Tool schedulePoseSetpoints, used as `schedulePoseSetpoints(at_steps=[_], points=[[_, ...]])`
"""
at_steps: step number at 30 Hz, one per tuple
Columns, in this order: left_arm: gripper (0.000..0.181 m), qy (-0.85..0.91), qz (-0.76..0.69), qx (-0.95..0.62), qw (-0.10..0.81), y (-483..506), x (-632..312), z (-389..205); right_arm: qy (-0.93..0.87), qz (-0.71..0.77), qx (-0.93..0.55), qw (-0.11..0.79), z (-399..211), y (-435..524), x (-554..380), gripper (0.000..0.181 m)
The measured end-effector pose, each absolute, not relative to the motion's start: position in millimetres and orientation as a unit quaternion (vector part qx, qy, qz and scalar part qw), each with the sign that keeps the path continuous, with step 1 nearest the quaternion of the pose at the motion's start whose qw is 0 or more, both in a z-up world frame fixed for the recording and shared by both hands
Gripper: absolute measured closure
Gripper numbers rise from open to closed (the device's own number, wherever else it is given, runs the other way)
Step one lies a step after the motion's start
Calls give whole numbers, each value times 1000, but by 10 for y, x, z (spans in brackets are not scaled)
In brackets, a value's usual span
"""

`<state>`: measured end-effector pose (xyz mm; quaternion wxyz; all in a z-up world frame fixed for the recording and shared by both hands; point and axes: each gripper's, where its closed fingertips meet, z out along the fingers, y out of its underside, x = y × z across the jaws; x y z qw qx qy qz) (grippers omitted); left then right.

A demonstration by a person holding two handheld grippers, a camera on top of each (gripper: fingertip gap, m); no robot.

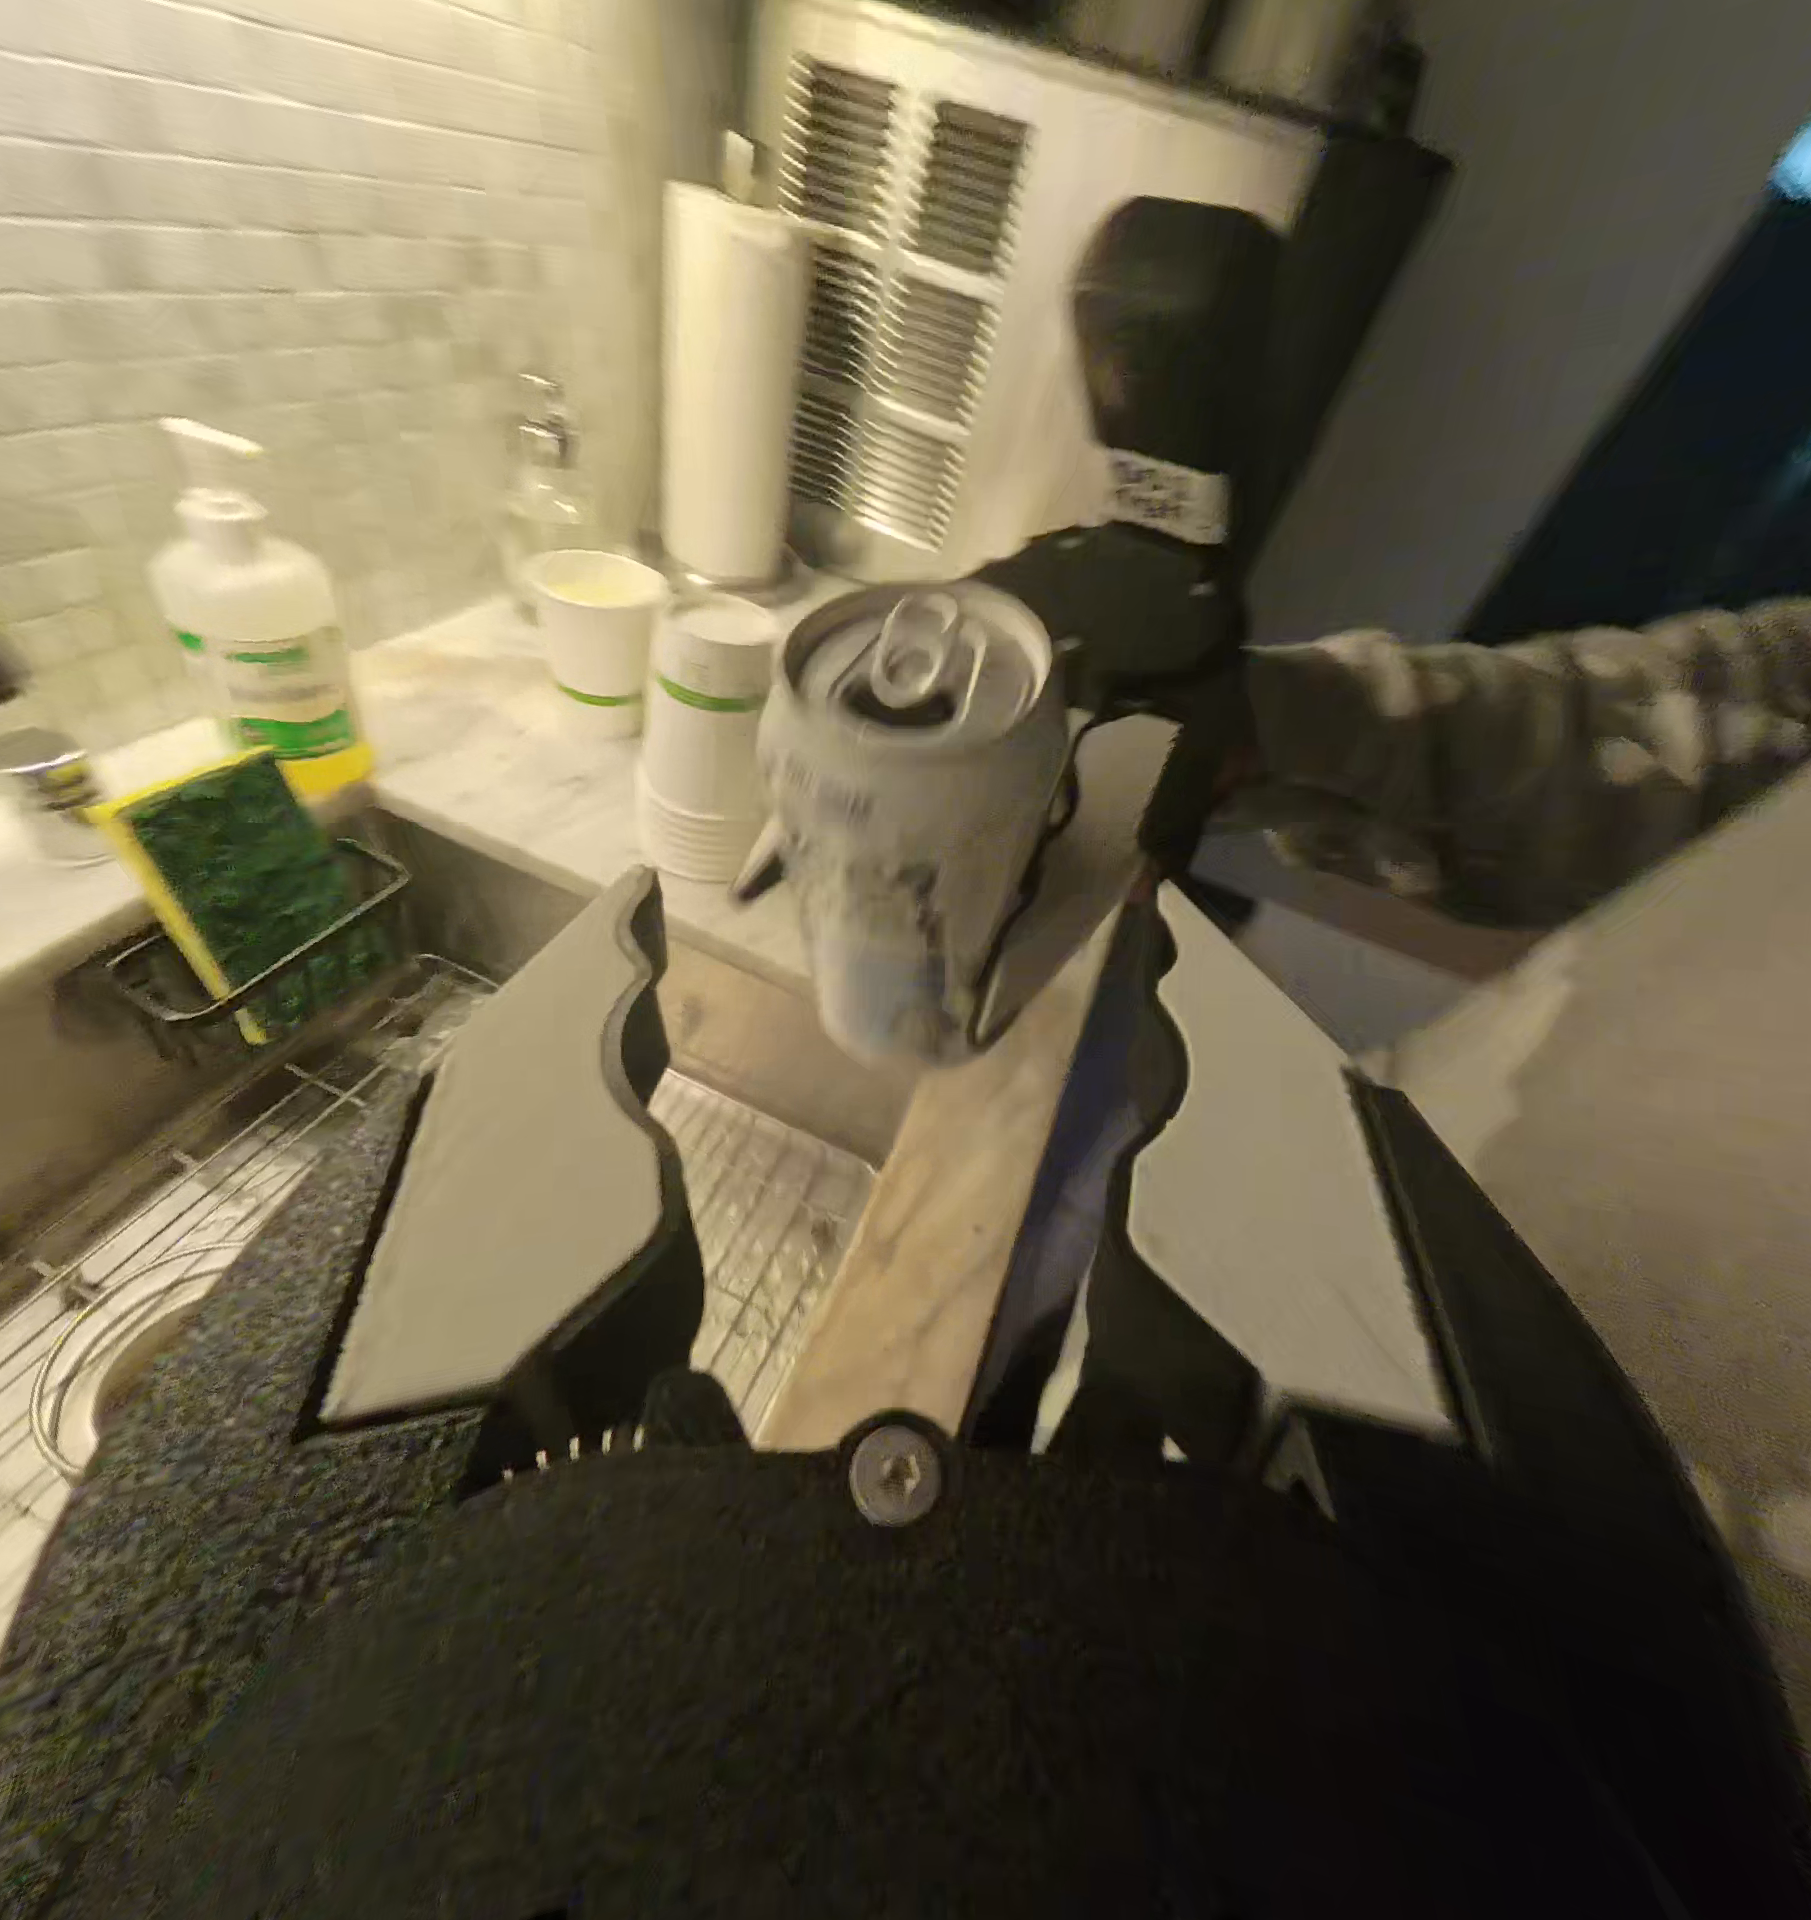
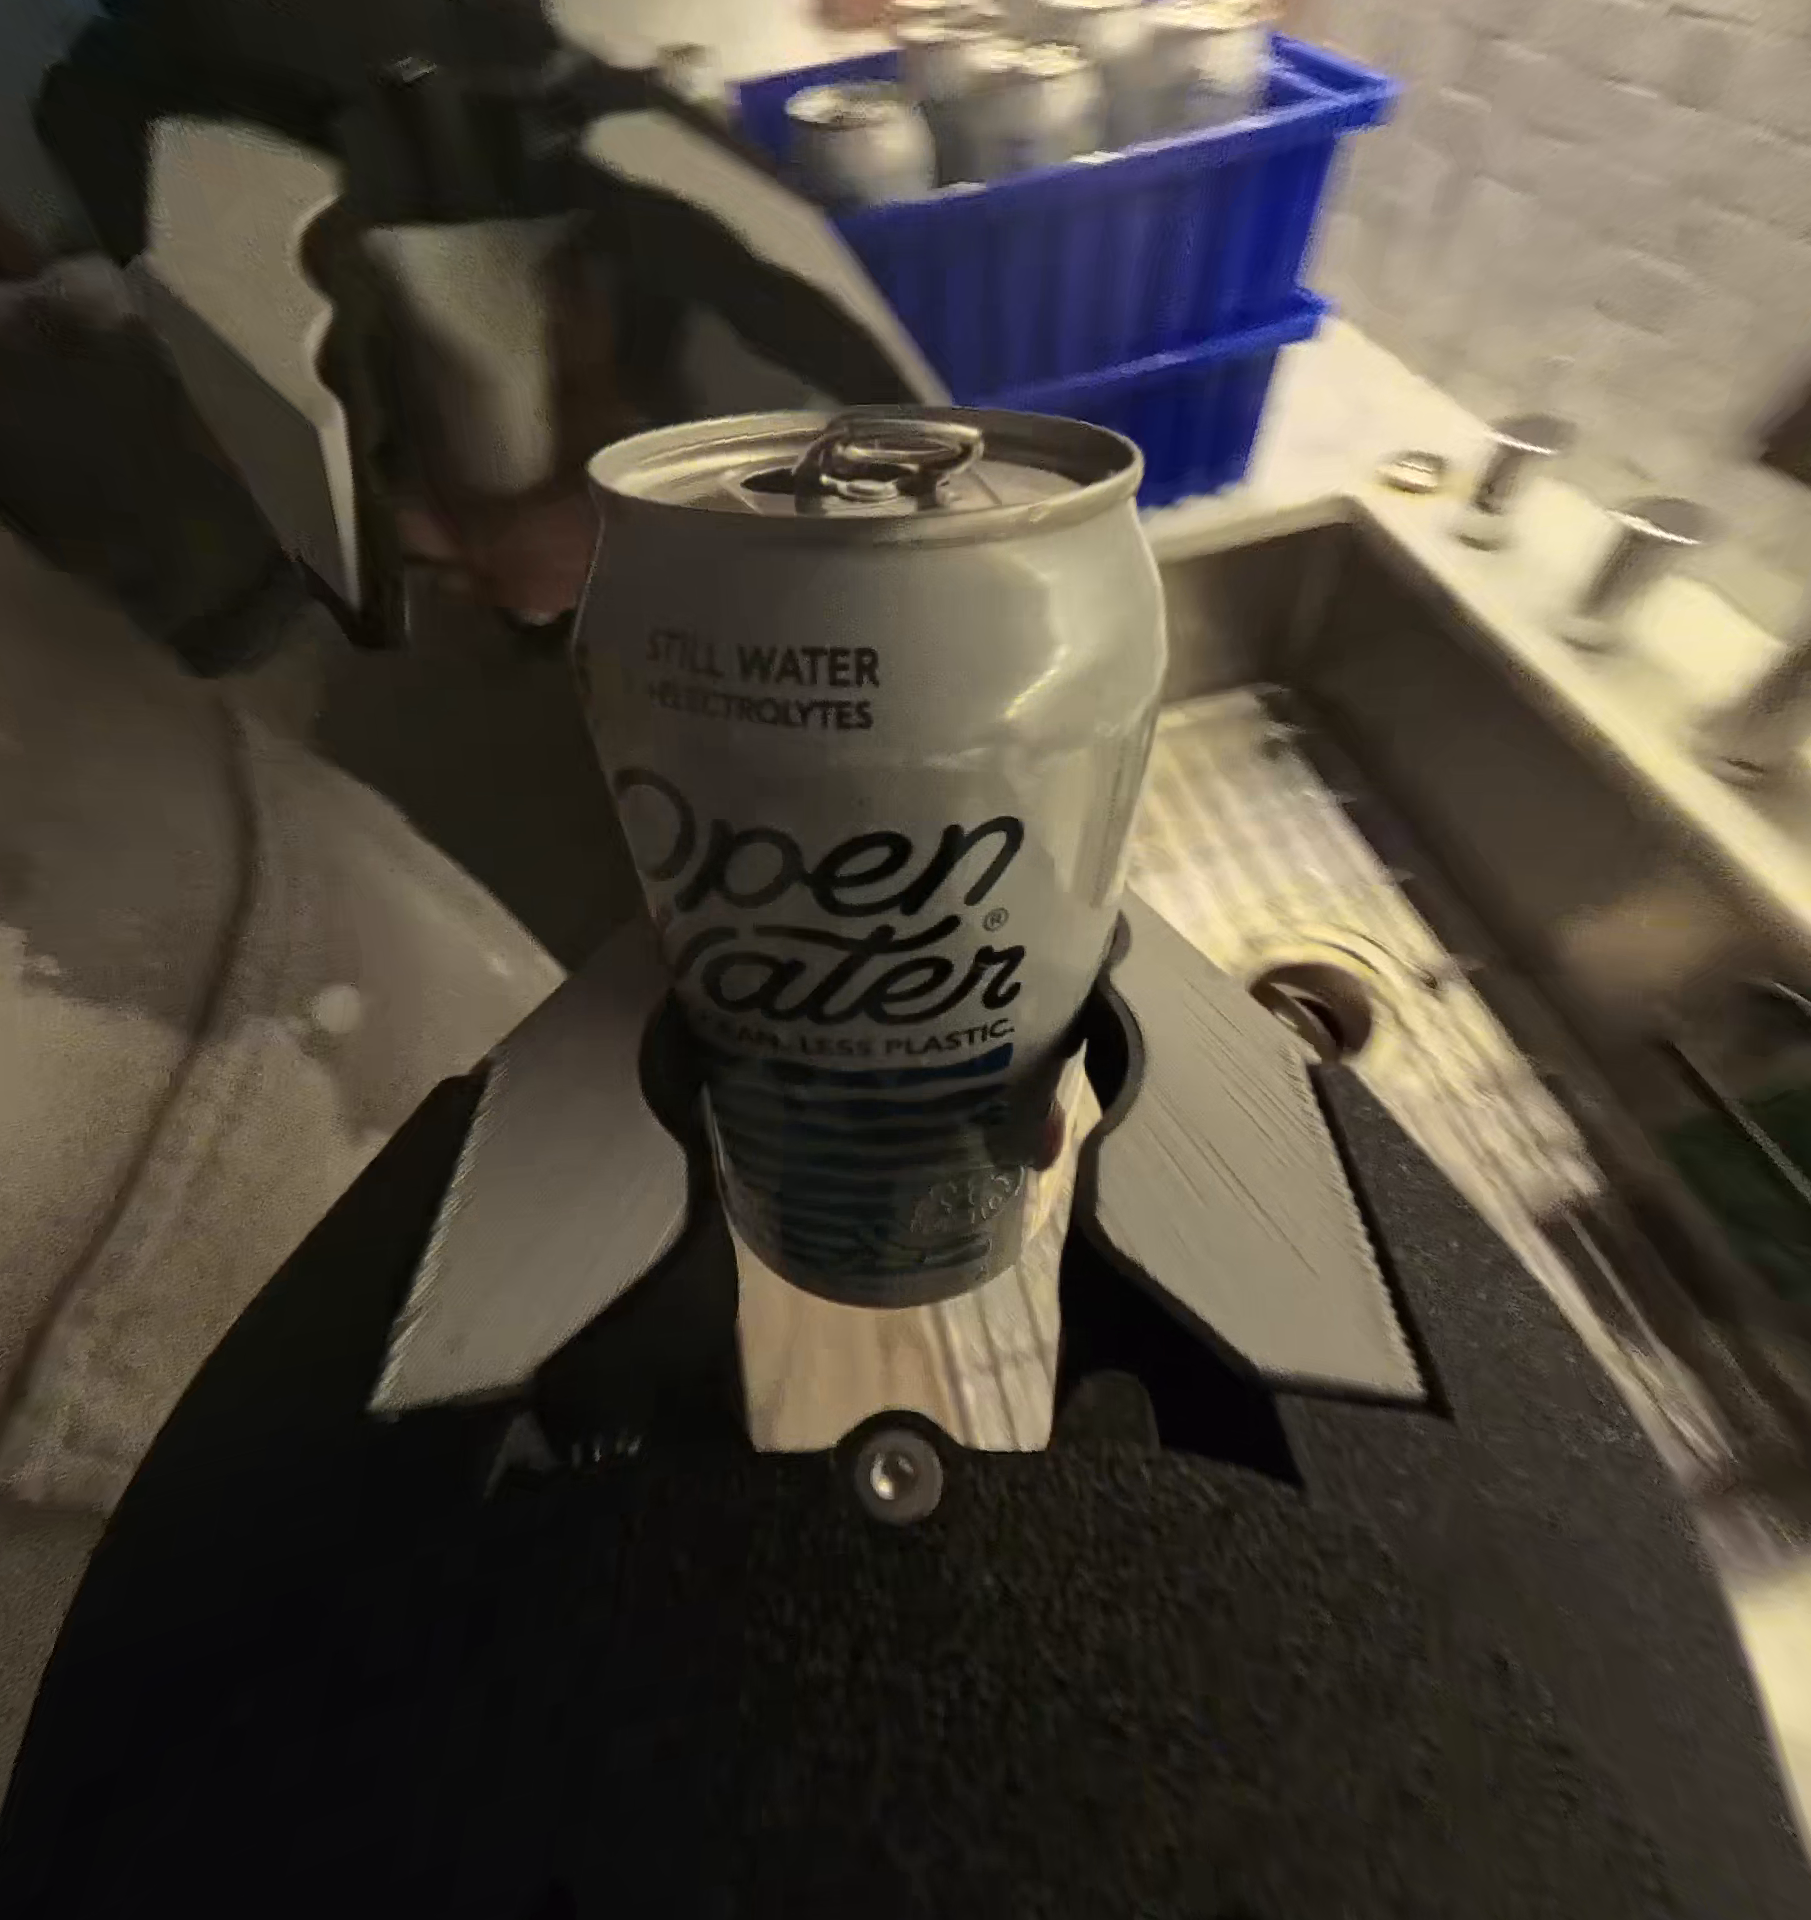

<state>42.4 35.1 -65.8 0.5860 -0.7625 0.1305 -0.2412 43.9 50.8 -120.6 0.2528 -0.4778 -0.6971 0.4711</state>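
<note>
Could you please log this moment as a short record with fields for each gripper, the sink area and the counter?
right gripper: shut on the silver can, upright, tab lifted, opening showing
left gripper: open, holds nothing, the can just beyond its tips
sink: steel, wire grid on its floor, below both grippers
sponge: green and yellow, in a black caddy at the sink wall
blue crate: on the counter, holds more cans
paper cups: stacked by the soap bottle
</note>
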Motion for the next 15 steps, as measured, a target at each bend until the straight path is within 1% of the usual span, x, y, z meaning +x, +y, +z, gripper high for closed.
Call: schedulePoseSetpoints(at_steps=[4, 5, 7, 10, 13, 15], points=[[88, 271, -260, -778, 504, 29, 561, -737, -745, 537, -374, 132, -1243, -232, 366, 110], [90, 294, -268, -777, 488, -59, 588, -736, -754, 547, -349, 99, -1224, -371, 381, 109], [100, 319, -274, -777, 468, -173, 608, -721, -772, 558, -303, 46, -1172, -579, 404, 109], [103, 331, -281, -776, 458, -262, 646, -664, -788, 561, -254, 0, -1089, -719, 394, 109], [103, 278, -261, -784, 490, -181, 464, -556, -773, 572, -274, 15, -998, -654, 212, 105], [104, 211, -231, -800, 512, -76, 226, -530, -761, 560, -318, 79, -1005, -490, 6, 100]])
